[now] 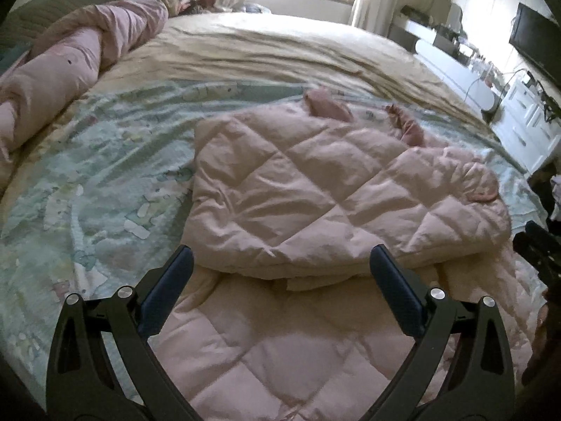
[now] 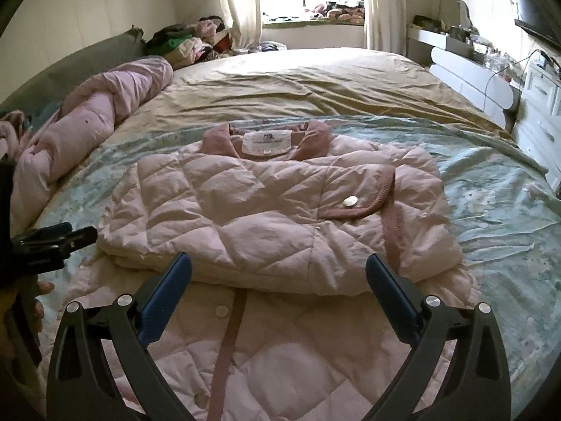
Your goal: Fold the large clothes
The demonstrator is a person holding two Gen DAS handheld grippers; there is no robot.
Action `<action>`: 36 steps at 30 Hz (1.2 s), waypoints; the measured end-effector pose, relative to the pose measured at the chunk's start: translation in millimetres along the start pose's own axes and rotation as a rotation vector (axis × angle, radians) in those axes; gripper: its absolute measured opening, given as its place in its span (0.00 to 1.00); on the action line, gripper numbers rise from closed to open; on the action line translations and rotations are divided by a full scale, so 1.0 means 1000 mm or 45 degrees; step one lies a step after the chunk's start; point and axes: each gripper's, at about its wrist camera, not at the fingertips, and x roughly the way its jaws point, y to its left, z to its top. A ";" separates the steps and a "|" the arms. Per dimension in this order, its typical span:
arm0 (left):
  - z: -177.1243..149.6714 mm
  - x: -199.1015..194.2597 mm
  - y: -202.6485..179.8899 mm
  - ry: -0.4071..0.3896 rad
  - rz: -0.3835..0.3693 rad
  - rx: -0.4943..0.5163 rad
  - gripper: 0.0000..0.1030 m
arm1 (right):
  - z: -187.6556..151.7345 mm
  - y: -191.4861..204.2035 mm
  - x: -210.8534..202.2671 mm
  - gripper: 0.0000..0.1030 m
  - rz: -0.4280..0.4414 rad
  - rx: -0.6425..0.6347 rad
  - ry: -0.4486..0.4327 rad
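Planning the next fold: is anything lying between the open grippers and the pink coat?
Nothing visible. The left gripper and right gripper are open over the coat, whose near part lies bare between the fingers. The rolled pink duvet lies off to the left, apart from it.

Quilted matt cloth jacket [image 2: 266, 210], shiny metal snap [image 2: 350, 201].
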 end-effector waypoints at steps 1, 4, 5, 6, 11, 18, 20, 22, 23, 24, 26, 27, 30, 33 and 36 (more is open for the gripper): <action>0.001 -0.004 -0.002 -0.010 0.002 0.000 0.91 | 0.000 -0.001 -0.003 0.96 -0.002 0.006 -0.007; 0.004 -0.016 -0.009 -0.018 -0.010 0.015 0.91 | 0.002 -0.004 -0.014 0.96 -0.004 0.023 -0.029; 0.005 -0.019 -0.012 -0.018 -0.014 0.022 0.91 | 0.003 -0.005 -0.016 0.96 -0.006 0.026 -0.034; 0.006 -0.022 -0.014 -0.023 -0.016 0.029 0.91 | 0.004 -0.006 -0.021 0.96 -0.006 0.030 -0.043; 0.007 -0.047 -0.027 -0.081 -0.028 0.055 0.91 | 0.007 -0.008 -0.039 0.96 -0.004 0.039 -0.079; 0.009 -0.082 -0.039 -0.159 -0.046 0.067 0.91 | 0.010 -0.003 -0.071 0.96 0.006 0.028 -0.144; 0.009 -0.089 -0.041 -0.169 -0.049 0.072 0.91 | 0.012 -0.002 -0.080 0.96 0.010 0.028 -0.166; 0.009 -0.098 -0.044 -0.192 -0.057 0.075 0.92 | 0.012 -0.001 -0.089 0.96 0.013 0.027 -0.188; 0.009 -0.101 -0.044 -0.199 -0.058 0.075 0.91 | 0.013 0.000 -0.094 0.96 0.016 0.025 -0.200; 0.009 -0.104 -0.045 -0.204 -0.060 0.076 0.91 | 0.014 0.000 -0.097 0.96 0.017 0.025 -0.209; 0.009 -0.111 -0.047 -0.219 -0.068 0.080 0.91 | 0.015 0.002 -0.104 0.96 0.017 0.023 -0.226; 0.009 -0.113 -0.048 -0.222 -0.068 0.082 0.91 | 0.015 0.002 -0.108 0.96 0.019 0.024 -0.237; 0.006 -0.122 -0.051 -0.244 -0.075 0.088 0.91 | 0.015 0.000 -0.118 0.96 0.048 0.045 -0.249; 0.004 -0.132 -0.054 -0.269 -0.086 0.098 0.91 | 0.014 0.001 -0.129 0.96 0.058 0.050 -0.273; 0.002 -0.139 -0.057 -0.284 -0.092 0.105 0.91 | 0.012 0.003 -0.141 0.96 0.043 0.034 -0.303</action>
